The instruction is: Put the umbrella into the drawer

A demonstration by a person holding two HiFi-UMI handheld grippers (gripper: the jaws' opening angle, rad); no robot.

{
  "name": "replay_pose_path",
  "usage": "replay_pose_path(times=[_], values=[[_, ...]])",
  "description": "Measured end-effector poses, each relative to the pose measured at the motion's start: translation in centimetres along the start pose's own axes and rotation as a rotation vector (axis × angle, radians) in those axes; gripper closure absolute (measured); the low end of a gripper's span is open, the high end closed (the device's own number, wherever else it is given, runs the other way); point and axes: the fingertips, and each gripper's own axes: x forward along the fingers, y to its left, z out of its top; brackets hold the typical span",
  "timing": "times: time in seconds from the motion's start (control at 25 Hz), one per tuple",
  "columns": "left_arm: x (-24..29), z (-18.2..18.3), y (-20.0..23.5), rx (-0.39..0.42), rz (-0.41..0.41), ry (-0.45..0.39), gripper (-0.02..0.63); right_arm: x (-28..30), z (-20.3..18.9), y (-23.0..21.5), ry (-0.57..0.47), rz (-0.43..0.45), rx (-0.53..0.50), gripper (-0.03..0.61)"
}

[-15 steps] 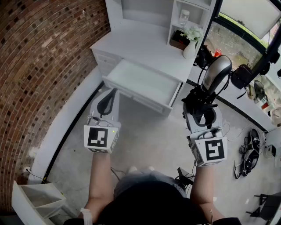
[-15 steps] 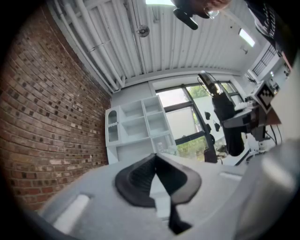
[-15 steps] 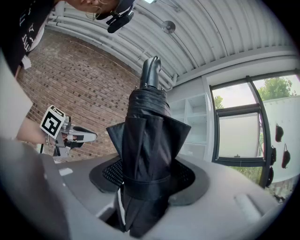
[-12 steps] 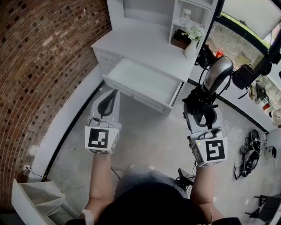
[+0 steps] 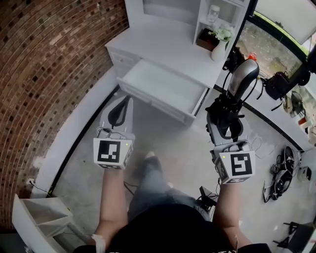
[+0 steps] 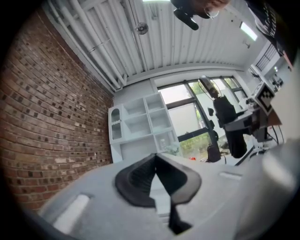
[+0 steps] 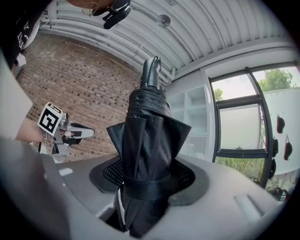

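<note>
A folded black umbrella (image 5: 242, 79) with a glossy handle stands up out of my right gripper (image 5: 226, 112), which is shut on its strapped canopy (image 7: 147, 126). In the right gripper view the pads of the right gripper (image 7: 150, 180) press on both sides of the cloth. The white drawer (image 5: 158, 84) hangs open and empty from the white desk (image 5: 163, 42), ahead and between both grippers. My left gripper (image 5: 121, 111) is shut with nothing in it, short of the drawer's left front corner. Its pad tips meet in the left gripper view (image 6: 155, 157).
A brick wall (image 5: 49, 74) runs along the left. A vase of white flowers (image 5: 219, 47) stands on the desk's right end, under a shelf unit (image 5: 217, 15). Dark equipment (image 5: 279, 84) and cables (image 5: 286, 163) lie at the right. A small white drawer unit (image 5: 39, 217) sits bottom left.
The person's leg has swung forward between the arms. Both grippers keep about the same places, and the umbrella stays gripped in the right one.
</note>
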Motion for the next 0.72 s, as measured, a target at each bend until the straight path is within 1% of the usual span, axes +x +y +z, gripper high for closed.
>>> replay_pose_path(times=[0.36,0.72], values=[[3.0,-0.8,3.2,0.002,-0.007,-0.012,0.614,4.0,-0.2,0.1,0.023,-0.015,-0.003,0.327],[9.0,-3.2,8.9,-0.022,-0.021,-0.012,0.614,11.6,-0.6,-0.7,0.051,-0.052,0.023,0.327]])
